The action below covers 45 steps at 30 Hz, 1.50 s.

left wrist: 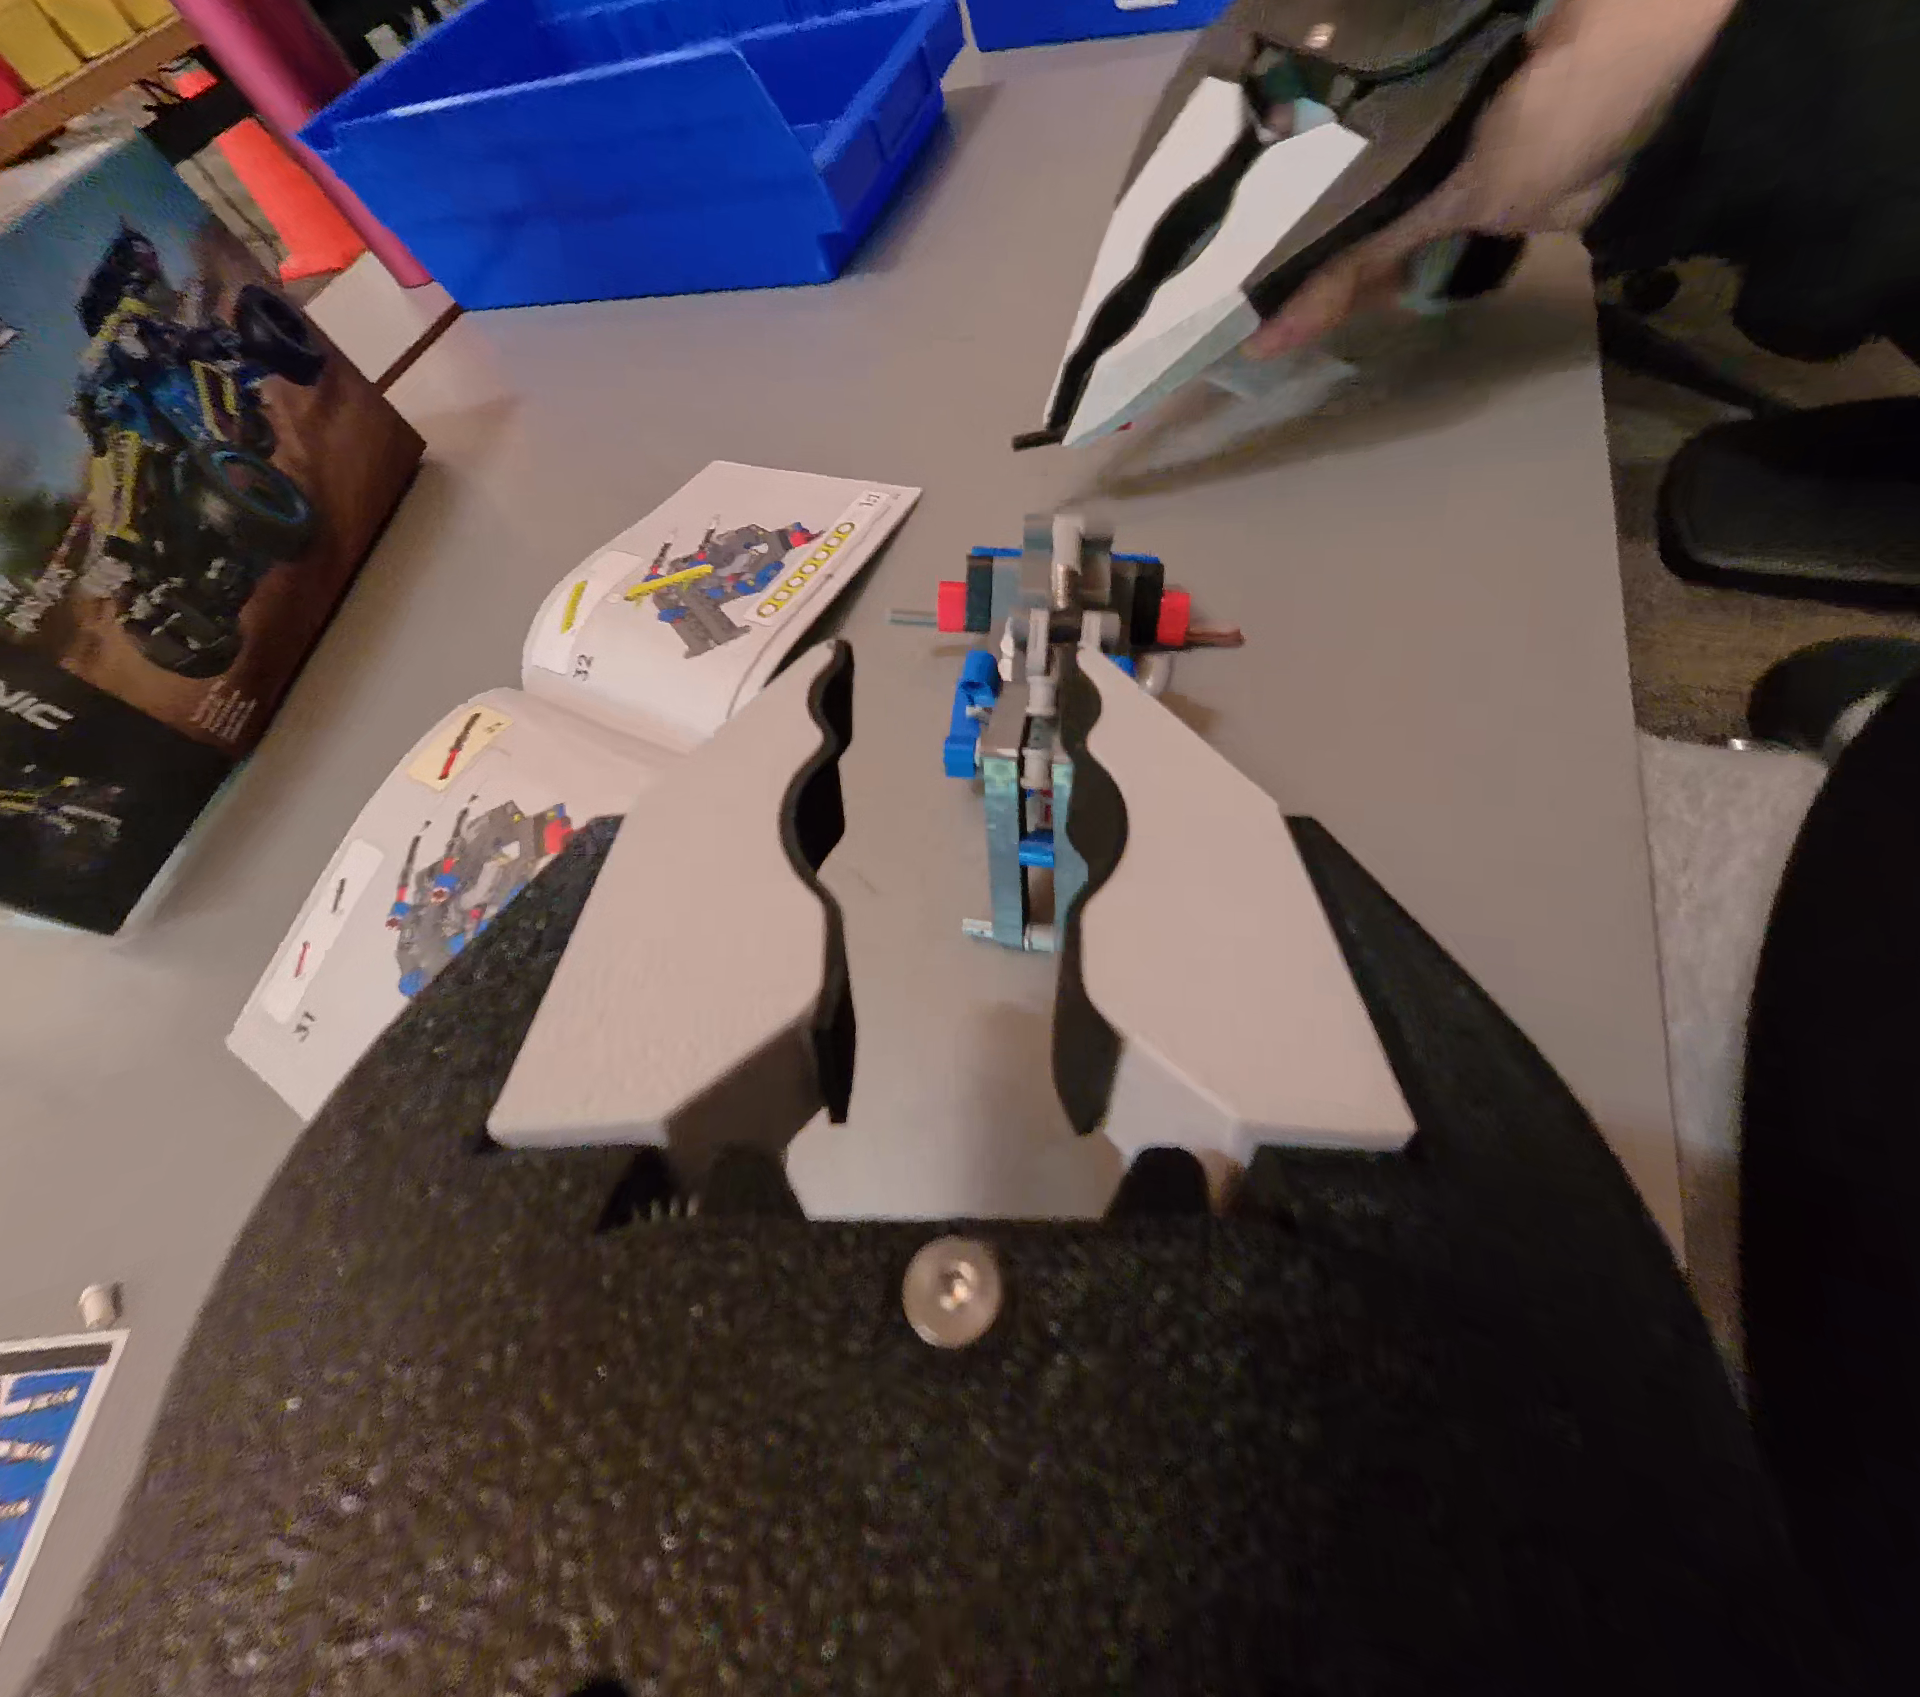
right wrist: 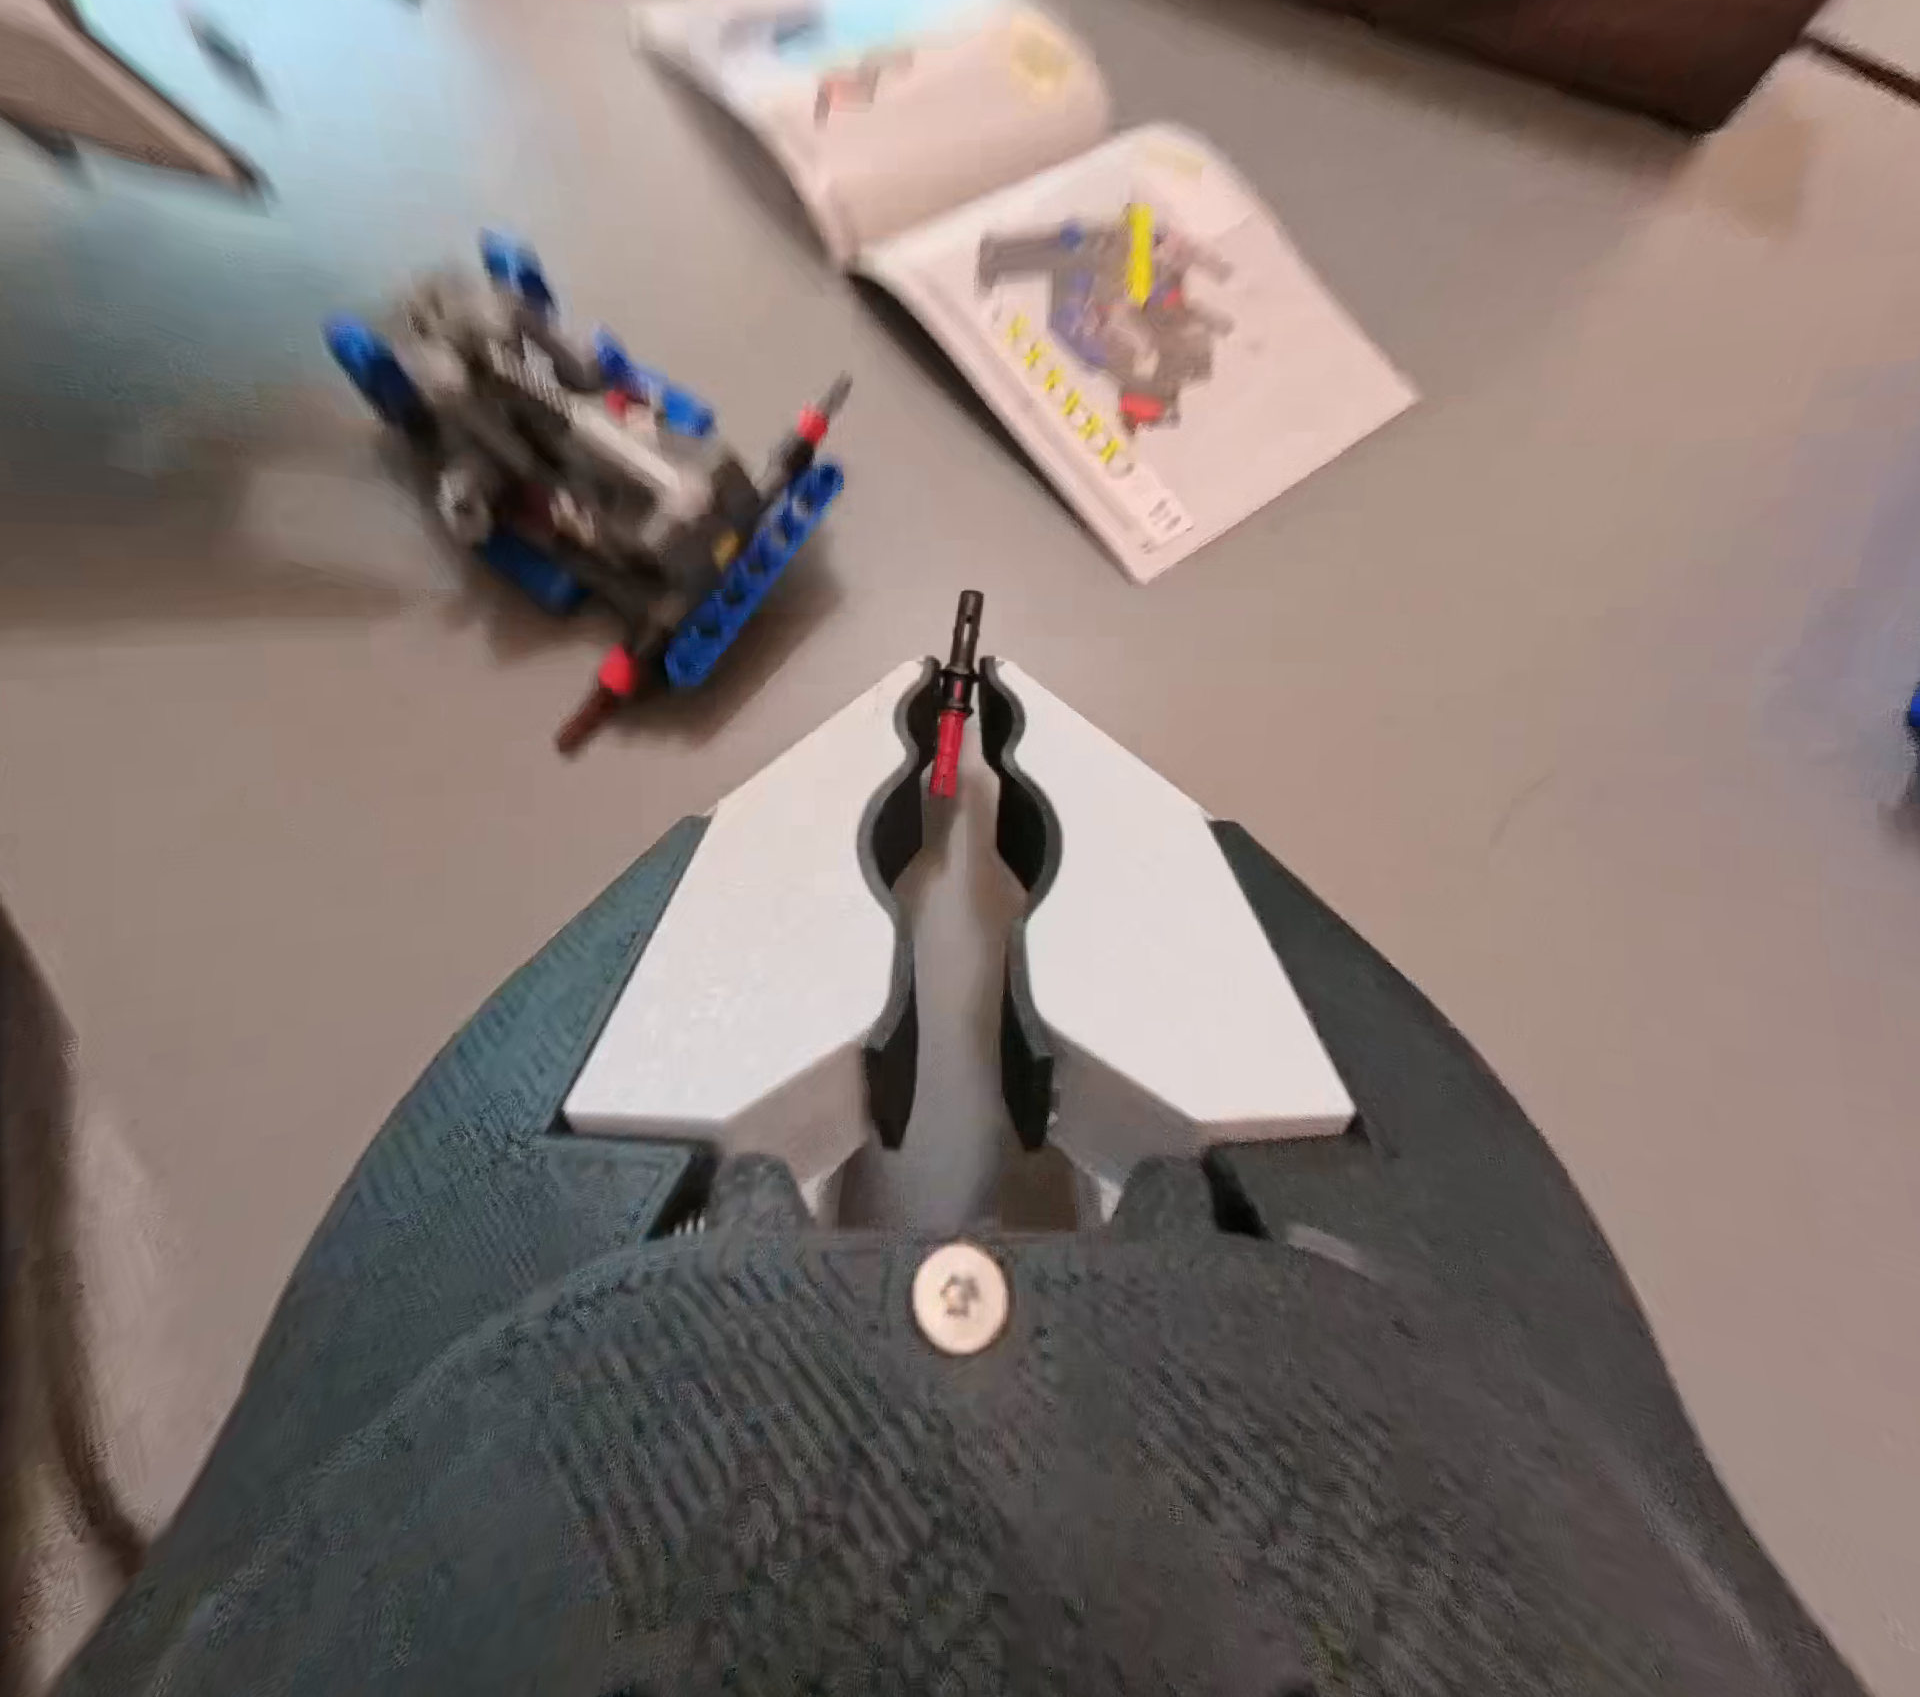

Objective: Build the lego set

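Note:
A small brick model [left wrist: 1049, 598] of grey, blue, black and red parts stands on the grey table [left wrist: 1403, 712]. My left gripper [left wrist: 961, 660] is open around the model's near end. Its right finger [left wrist: 1174, 816] lies against the model, and its left finger [left wrist: 727, 816] stands clear of it. My right gripper [right wrist: 956, 668] is shut on a thin pin [right wrist: 951, 722], black at the front and red at the back, whose black end sticks out past the fingertips. It hovers over the table to the right of the model [right wrist: 582, 452]. The right gripper also shows in the left wrist view [left wrist: 1049, 426], beyond the model.
An open instruction booklet [left wrist: 665, 639] lies left of the model and shows in the right wrist view [right wrist: 1091, 297]. A printed box [left wrist: 156, 504] stands at the far left. Blue bins [left wrist: 675, 120] line the table's back. A person's hand [left wrist: 1558, 120] holds the right gripper. Left tips to right tips: about 15 cm.

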Each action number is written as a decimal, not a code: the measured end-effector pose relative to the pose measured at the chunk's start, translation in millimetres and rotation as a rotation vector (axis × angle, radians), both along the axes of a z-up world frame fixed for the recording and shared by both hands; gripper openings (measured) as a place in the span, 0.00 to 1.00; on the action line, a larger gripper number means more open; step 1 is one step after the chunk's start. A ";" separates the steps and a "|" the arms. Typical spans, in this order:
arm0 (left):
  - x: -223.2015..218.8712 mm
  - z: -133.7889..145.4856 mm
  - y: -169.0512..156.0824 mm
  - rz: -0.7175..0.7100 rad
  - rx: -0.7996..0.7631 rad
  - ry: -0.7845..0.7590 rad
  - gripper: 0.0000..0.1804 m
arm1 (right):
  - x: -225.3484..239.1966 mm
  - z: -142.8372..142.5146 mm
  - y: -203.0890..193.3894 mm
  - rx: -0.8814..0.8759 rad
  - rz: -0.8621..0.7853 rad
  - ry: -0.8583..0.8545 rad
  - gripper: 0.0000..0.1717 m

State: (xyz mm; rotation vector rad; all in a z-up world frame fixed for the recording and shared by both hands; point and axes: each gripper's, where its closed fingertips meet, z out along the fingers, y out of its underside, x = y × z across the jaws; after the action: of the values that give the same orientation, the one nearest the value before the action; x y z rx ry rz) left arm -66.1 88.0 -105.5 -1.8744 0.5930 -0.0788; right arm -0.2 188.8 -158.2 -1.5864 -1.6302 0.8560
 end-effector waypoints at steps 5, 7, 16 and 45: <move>30.4 32.9 13.4 -0.003 0.071 -0.136 0.18 | -7.0 85.8 -8.5 -0.507 -0.182 0.581 0.02; 42.8 42.3 21.3 0.013 0.110 -0.155 0.19 | -3.7 106.9 -8.6 -0.702 -0.246 0.765 0.02; 57.2 48.4 37.8 0.158 0.218 -0.046 0.12 | -29.2 122.1 -56.8 -0.797 -0.178 0.847 0.02; 34.8 13.7 8.4 -0.060 -0.013 0.002 0.00 | -11.3 72.0 -70.3 0.500 0.240 0.218 0.31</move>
State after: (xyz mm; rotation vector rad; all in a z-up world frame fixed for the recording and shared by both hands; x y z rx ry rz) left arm -31.3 96.4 -91.8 -1.8693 0.6522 -0.1201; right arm -11.5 118.5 -86.2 -0.9371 -1.7260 0.6437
